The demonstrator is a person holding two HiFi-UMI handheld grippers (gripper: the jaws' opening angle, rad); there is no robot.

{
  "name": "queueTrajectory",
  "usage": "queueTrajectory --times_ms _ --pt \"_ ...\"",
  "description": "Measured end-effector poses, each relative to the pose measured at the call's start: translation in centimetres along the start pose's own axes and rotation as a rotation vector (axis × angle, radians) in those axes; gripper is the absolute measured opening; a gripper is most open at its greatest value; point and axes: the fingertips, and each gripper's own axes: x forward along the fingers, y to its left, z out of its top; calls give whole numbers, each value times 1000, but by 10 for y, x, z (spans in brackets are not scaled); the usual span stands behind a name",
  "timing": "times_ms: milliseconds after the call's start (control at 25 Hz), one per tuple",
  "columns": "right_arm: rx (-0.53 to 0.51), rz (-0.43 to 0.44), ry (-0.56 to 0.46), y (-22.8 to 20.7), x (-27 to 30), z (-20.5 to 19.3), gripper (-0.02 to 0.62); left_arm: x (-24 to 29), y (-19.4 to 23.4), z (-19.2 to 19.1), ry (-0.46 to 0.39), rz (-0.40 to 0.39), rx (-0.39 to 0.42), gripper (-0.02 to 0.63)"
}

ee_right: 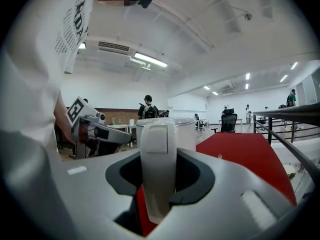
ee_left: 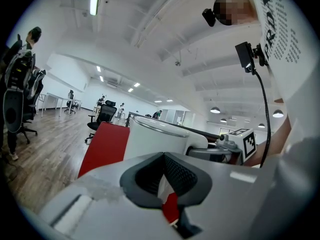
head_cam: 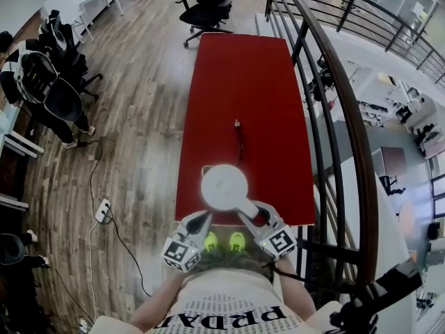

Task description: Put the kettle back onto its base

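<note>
Red table | right gripper clenched on white kettle handle | left gripper released, empty | lower kettle level, centred on its base.

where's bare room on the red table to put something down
Far half of the red table, from the cord to the office chair, is bare, plus strips beside the cord. Near edge is crowded: kettle, left gripper and right gripper.
</note>
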Motion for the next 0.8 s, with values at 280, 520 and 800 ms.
queueTrajectory --times_ms 280,520,800 --pt "16 6 -13 0 -1 3 127 7 -10 4 -17 6 -2 -9" --pt "-43 12 16 -2 1 -3 128 6 -11 4 -24 19 -8 -9" --pt "-34 11 24 -1 2 2 129 14 -20 7 -26 7 -2 -9"
